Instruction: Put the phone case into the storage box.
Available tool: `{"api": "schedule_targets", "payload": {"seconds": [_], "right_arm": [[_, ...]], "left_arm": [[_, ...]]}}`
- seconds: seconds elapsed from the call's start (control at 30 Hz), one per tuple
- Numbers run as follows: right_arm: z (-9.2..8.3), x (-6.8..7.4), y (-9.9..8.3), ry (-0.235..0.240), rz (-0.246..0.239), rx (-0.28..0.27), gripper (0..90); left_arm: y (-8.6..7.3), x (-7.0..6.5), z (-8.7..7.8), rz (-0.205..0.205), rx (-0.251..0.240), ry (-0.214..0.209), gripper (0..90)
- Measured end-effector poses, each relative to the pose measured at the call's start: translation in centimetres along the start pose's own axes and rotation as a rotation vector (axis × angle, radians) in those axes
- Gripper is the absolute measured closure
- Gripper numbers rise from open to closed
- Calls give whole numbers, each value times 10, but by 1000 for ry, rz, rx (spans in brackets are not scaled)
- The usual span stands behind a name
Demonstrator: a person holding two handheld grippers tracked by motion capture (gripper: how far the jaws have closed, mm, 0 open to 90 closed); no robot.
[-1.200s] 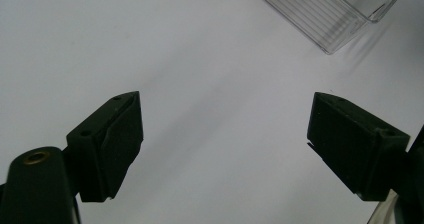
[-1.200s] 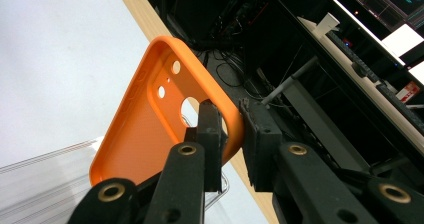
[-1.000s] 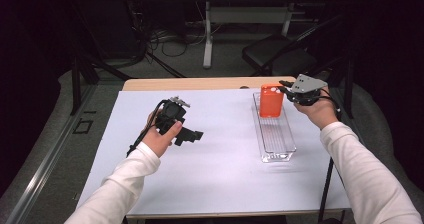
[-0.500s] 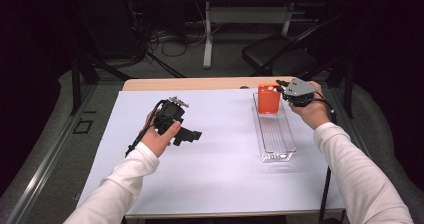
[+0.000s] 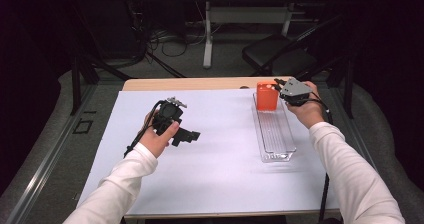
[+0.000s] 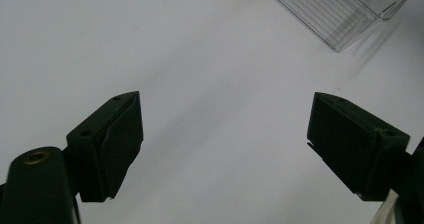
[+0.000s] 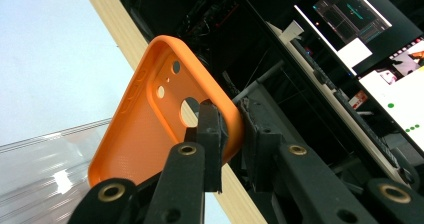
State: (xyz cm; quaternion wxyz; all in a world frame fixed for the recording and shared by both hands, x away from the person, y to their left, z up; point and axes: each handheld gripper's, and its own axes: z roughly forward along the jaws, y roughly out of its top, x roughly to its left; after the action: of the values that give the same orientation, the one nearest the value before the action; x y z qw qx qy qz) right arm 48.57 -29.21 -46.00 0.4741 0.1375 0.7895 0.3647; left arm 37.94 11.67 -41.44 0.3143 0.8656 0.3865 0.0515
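The right tool (image 5: 278, 87) is clamped on the edge of an orange phone case (image 5: 267, 96), holding it upright over the far end of the clear tray (image 5: 274, 134). The left tool (image 5: 189, 136), jaws spread wide and empty, hovers over the bare white tabletop (image 5: 220, 169), well apart from the tray.

Phone case (image 7: 150, 129) is orange w/ round holes. Tray (image 5: 274, 134) is clear w/ thin lines on the bottom. Table top (image 5: 220, 174) is white, back edge light wood. Both grippers (image 5: 186, 136) (image 5: 280, 87) are black. Sleeves (image 5: 350, 179) are white.
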Motion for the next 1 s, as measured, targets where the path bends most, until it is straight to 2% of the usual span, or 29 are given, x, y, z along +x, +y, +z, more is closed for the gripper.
{"api": "schedule_targets", "payload": {"seconds": [0.2, 0.4, 0.6, 0.83, 1.0], "right_arm": [[6, -1, -4, -23, 8, 3, 795], [11, 2, -4, -38, -10, -3, 794], [16, 4, -7, -35, -12, 3, 794], [18, 3, -9, -57, 0, -5, 794], [21, 4, -9, -59, 1, -5, 794]], "left_arm": [[-2, 2, -2, -4, -6, 1, 150], [-4, 3, -2, -14, -5, 10, 150], [-5, 2, -3, -12, -3, 11, 150], [-6, 3, -3, -5, 6, 15, 150], [-7, 3, -4, -17, 0, 15, 150]]}}
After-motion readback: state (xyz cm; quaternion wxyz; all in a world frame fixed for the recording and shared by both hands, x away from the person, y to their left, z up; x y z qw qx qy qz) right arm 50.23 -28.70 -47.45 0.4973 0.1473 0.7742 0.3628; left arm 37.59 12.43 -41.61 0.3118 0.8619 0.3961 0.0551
